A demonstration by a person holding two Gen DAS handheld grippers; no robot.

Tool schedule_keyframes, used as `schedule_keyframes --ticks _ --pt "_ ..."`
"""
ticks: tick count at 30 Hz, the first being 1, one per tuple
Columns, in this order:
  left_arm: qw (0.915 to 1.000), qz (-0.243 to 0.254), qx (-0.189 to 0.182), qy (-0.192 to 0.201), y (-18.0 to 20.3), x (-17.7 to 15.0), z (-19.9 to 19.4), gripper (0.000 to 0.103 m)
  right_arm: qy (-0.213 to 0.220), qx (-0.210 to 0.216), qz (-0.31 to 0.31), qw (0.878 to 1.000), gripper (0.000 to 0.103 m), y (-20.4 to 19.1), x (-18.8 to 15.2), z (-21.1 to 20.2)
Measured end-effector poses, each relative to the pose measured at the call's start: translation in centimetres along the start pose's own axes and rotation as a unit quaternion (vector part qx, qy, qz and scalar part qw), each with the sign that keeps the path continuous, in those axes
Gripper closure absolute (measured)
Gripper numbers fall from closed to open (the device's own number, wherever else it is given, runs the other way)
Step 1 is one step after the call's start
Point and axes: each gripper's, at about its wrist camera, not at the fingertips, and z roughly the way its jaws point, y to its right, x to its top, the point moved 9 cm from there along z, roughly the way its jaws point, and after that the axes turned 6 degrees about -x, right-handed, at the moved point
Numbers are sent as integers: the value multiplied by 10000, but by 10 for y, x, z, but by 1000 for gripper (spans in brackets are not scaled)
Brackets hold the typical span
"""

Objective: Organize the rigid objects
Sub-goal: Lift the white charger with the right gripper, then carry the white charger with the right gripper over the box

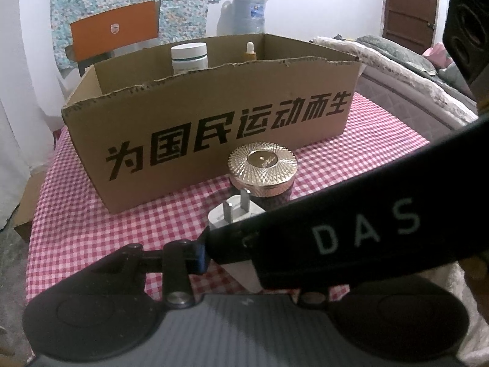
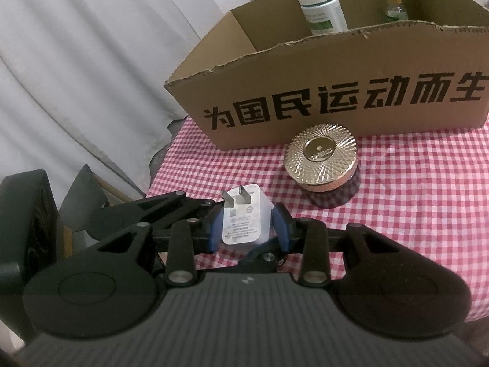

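A white plug adapter (image 2: 244, 214) lies on the red checked tablecloth (image 2: 412, 198), between the blue pads (image 2: 282, 226) of my right gripper (image 2: 247, 226), which is shut on it. In the left wrist view the adapter (image 1: 233, 214) is partly hidden by the right gripper's black body (image 1: 351, 238), which crosses in front of my left gripper. Only the left gripper's left finger (image 1: 195, 253) shows there. A gold-lidded jar (image 2: 321, 165) (image 1: 262, 168) stands just beyond the adapter. Behind it is an open cardboard box (image 2: 336, 98) (image 1: 198, 128).
In the box stand a white-capped bottle (image 2: 321, 9) (image 1: 189, 56) and a small dropper bottle (image 2: 394, 0) (image 1: 250, 50). A white curtain (image 2: 76, 76) hangs left. A bed (image 1: 412, 61) lies right. An orange box (image 1: 114, 33) and a water jug (image 1: 249, 12) stand behind.
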Motion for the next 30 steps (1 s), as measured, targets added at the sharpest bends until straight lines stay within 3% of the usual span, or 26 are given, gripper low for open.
schedule_keyframes --ticks 30 --pt "9979 55 305 562 5 24 -60 57 594 229 -321 9975 69 -32 15 -50"
